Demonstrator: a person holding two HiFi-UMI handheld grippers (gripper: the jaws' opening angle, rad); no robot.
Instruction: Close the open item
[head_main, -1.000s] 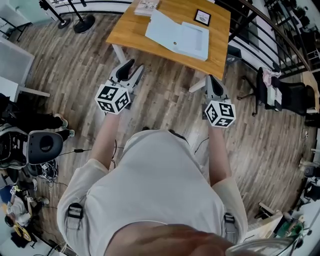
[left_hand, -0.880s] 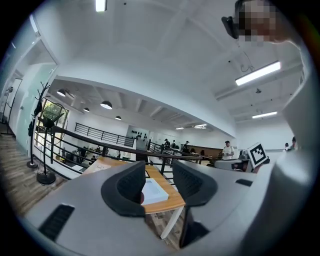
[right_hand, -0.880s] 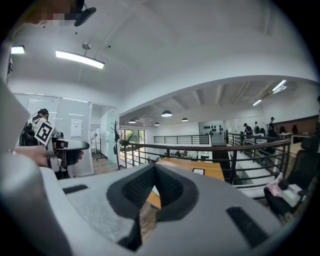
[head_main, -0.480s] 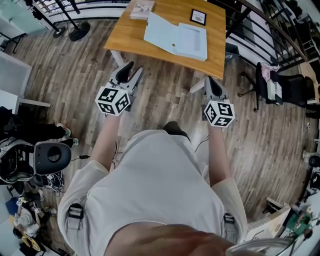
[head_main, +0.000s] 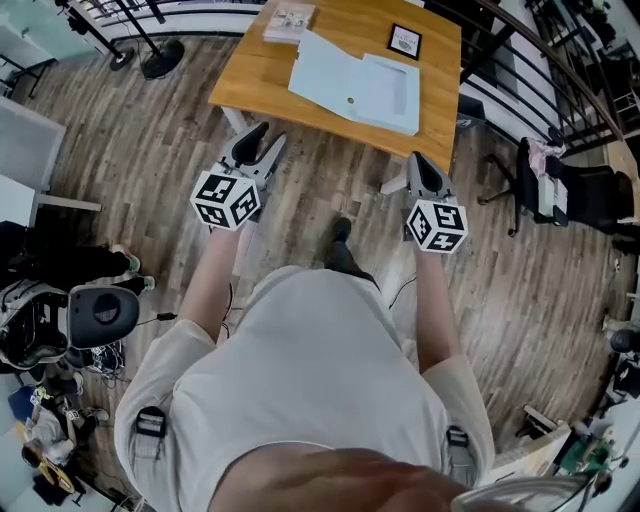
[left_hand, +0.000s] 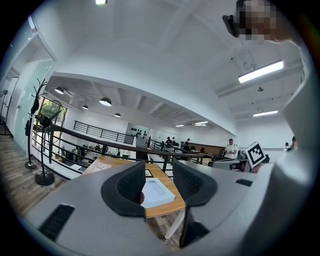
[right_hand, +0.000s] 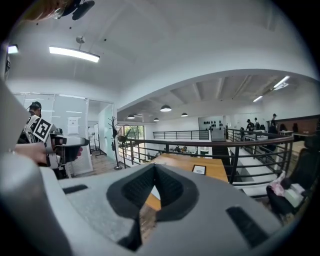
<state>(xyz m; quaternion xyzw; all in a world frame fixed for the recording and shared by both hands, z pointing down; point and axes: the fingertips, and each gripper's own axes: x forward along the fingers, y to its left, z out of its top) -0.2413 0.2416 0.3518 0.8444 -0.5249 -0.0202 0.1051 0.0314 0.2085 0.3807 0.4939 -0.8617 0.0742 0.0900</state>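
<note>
The open item is a flat light-blue box (head_main: 355, 80), its lid folded out to the left, lying on a wooden table (head_main: 262, 72). Both grippers hang over the floor, short of the table's near edge. My left gripper (head_main: 272, 130) is open and empty. In the left gripper view (left_hand: 157, 172) the box (left_hand: 159, 194) shows through the gap between the jaws, far off. My right gripper (head_main: 418, 157) is near the table's right front corner. Its jaws meet at the tips (right_hand: 155, 170) with nothing in them, and the table (right_hand: 187, 162) lies beyond.
A framed card (head_main: 404, 41) and a booklet (head_main: 288, 18) lie at the table's far side. A black office chair (head_main: 560, 190) stands to the right, a railing behind it. A stand base (head_main: 160, 50) and a grey seat (head_main: 95, 310) are on the left. My foot (head_main: 340, 232) is forward.
I have stepped toward the table: a foot has come forward and the floor has slid back. Both grippers moved along with me, jaws unchanged.
</note>
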